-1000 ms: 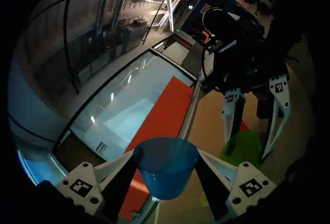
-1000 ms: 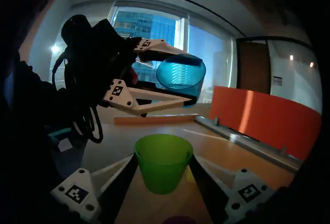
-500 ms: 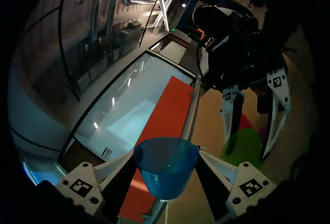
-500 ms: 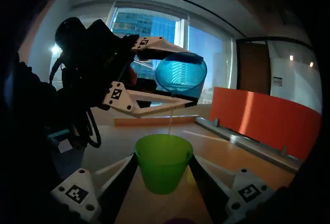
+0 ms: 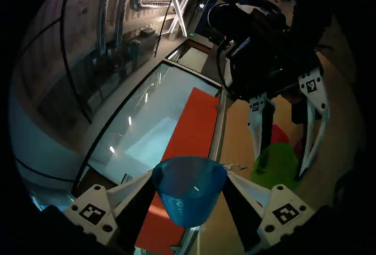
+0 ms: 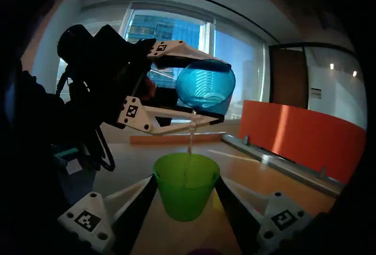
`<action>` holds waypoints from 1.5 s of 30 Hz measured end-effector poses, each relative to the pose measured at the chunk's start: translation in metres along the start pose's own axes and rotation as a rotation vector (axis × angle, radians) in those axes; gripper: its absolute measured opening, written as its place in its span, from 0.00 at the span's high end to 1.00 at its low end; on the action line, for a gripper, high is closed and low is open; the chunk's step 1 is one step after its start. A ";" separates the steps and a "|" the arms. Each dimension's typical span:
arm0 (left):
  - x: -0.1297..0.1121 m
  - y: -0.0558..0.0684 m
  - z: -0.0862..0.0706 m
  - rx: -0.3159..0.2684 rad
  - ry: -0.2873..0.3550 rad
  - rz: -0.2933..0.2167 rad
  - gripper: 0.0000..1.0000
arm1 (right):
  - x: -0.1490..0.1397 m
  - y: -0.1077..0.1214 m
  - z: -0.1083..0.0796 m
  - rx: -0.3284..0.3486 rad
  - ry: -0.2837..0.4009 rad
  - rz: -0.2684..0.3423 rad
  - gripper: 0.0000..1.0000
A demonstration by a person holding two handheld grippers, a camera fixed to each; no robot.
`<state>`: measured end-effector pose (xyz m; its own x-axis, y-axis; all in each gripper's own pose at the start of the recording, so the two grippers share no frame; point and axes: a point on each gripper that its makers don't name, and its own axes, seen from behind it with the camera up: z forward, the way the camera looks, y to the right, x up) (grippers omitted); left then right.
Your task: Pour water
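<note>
My left claw [image 5: 189, 177] is clamped on the blue cup [image 6: 206, 85], which sits tipped at 12 o'clock in the right gripper view. A thin stream of water [image 6: 190, 135] falls from its rim into the green cup [image 6: 186, 194] directly below. My right claw [image 6: 186, 184] grips that green cup upright at 6 o'clock, with the wooden tabletop [image 6: 244, 170] behind it.

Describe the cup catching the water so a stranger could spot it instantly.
Start at the wooden table running along the orange partition. Over it, the right gripper holds a green cup between its fingers. It is upright and catching the thin stream, unlike the tilted blue cup overhead.
</note>
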<state>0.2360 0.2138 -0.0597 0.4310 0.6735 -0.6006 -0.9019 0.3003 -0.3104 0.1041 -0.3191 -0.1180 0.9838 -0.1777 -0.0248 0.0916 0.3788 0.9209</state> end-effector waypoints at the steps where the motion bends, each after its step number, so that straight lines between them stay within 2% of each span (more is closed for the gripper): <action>1: 0.000 0.000 0.000 0.001 0.000 0.006 0.13 | 0.000 0.000 0.000 0.000 0.000 0.000 0.11; 6: -0.001 -0.002 0.000 0.007 -0.006 0.034 0.13 | 0.001 0.000 -0.001 0.000 0.002 -0.002 0.11; 19: 0.001 -0.007 -0.002 0.024 -0.005 0.066 0.13 | 0.002 -0.001 -0.002 -0.003 0.009 -0.005 0.11; 45: 0.007 -0.015 -0.001 0.039 -0.004 0.188 0.13 | 0.005 0.002 -0.004 -0.017 0.019 -0.009 0.11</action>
<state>0.2526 0.2133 -0.0598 0.2547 0.7230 -0.6422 -0.9670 0.1948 -0.1642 0.1094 -0.3153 -0.1181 0.9857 -0.1635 -0.0406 0.1027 0.3923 0.9141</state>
